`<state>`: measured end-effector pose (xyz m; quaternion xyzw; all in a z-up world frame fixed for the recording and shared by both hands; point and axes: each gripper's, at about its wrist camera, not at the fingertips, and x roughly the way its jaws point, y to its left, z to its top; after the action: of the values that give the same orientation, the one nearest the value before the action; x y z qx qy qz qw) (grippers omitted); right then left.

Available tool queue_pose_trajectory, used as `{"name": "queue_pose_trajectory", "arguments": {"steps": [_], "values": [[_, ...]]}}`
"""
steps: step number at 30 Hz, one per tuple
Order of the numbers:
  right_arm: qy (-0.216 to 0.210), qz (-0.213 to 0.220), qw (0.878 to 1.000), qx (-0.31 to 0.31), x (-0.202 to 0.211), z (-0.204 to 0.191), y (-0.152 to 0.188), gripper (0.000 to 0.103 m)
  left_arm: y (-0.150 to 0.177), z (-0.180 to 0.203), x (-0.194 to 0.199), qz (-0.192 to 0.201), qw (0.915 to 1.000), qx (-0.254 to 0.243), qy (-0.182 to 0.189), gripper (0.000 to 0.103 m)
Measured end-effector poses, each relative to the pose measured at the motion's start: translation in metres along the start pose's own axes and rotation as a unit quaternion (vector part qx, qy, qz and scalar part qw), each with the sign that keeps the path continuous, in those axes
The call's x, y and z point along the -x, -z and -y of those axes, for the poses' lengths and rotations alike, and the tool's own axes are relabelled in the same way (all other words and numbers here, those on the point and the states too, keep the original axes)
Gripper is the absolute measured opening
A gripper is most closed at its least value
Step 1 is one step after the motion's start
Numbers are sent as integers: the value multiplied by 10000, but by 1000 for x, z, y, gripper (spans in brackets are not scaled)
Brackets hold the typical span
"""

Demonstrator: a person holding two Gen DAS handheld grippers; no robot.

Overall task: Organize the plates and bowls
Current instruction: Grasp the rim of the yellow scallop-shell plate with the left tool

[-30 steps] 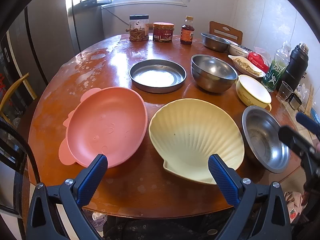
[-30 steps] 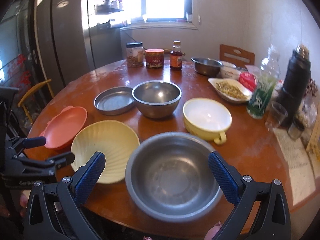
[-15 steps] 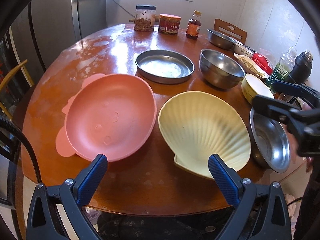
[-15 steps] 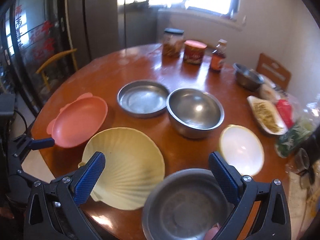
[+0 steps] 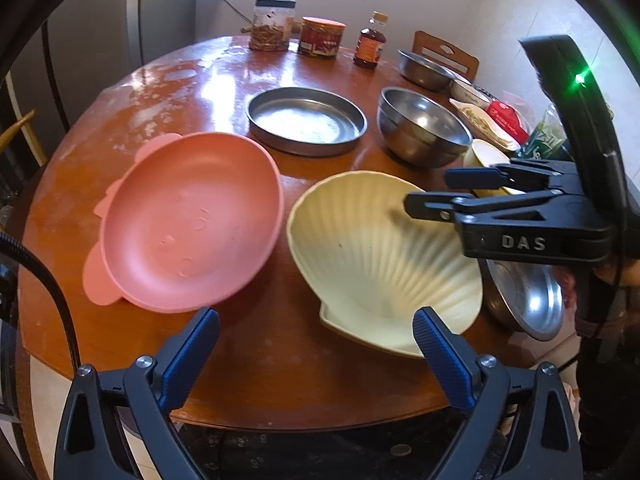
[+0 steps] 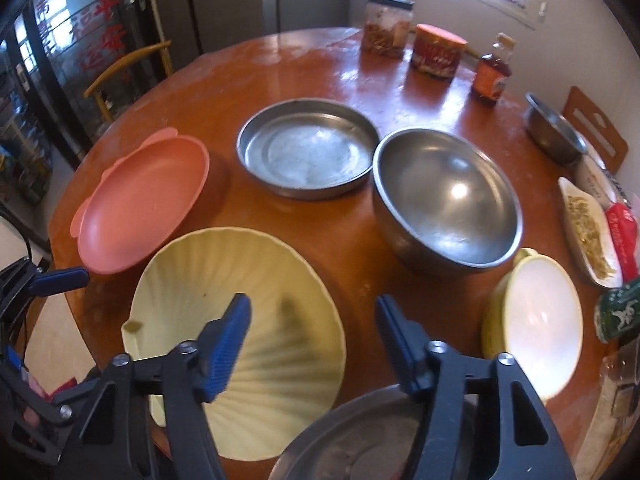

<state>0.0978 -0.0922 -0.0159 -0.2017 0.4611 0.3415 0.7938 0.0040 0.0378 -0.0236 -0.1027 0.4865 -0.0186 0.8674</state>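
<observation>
On the round wooden table (image 5: 280, 368) a pink plate (image 5: 188, 220) (image 6: 144, 200) lies beside a yellow shell-shaped plate (image 5: 380, 256) (image 6: 240, 320). Behind them stand a flat steel pan (image 5: 306, 120) (image 6: 308, 148) and a deep steel bowl (image 5: 424, 128) (image 6: 448, 200). A yellow bowl (image 6: 536, 320) and a wide steel bowl (image 5: 528, 300) (image 6: 360, 440) sit at the right. My left gripper (image 5: 316, 320) hovers at the front edge, jaws closing a little, pressing on nothing. My right gripper (image 6: 312, 304) (image 5: 432, 191) hangs above the shell plate's right side, jaws closing, with nothing gripped.
Two jars (image 5: 272, 24) and a small bottle (image 5: 370, 46) stand at the far edge. A small steel bowl (image 5: 424, 66), a dish of food (image 6: 588, 228), a red packet (image 6: 622, 236) and a green bottle (image 6: 618, 312) crowd the right. A chair (image 6: 120, 68) stands at the left.
My right gripper swung left from over the wide steel bowl to over the shell plate, and its jaws narrowed. The left gripper tipped down slightly and its jaws narrowed a touch.
</observation>
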Motion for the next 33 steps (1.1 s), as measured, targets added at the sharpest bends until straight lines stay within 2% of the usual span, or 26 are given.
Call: {"name": "queue_pose_trajectory", "arguments": {"steps": [3,7,9,13,20,22,24,26,28,30,33], "values": [[-29,-45,9999,92,-4,-2,0,58,1,1,-5,-147,9998,52,100,86],[-18,-129,9998,180,-9,-1,1,44,1,2,-18,-374,9991,150,139,76],[-20,-139,9997,185,-11,-1,1,42,1,5,-21,-359,9992,113,94,74],[-42,-241,9995,200,-16,2,2,28,-1,9,-24,-381,9992,66,97,69],[-183,-249,9985,456,-15,-13,0,22,-1,5,-23,-370,9993,78,7,65],[-210,-297,9976,592,-15,-23,-1,21,-1,0,-21,-360,9993,123,-9,56],[-196,-326,9967,714,-16,-33,-2,21,1,-6,-19,-342,9992,169,-68,54],[-152,-342,9964,756,-17,-39,-4,20,2,-12,-16,-333,9992,207,-125,48],[-107,-351,9964,762,-18,-44,-6,21,4,-20,-13,-327,9990,263,-145,35],[-96,-362,9964,767,-19,-46,-8,21,7,-28,-9,-333,9988,317,-153,31],[-151,-368,9961,793,-18,-54,-9,21,8,-34,-3,-261,9988,364,-197,31]]}}
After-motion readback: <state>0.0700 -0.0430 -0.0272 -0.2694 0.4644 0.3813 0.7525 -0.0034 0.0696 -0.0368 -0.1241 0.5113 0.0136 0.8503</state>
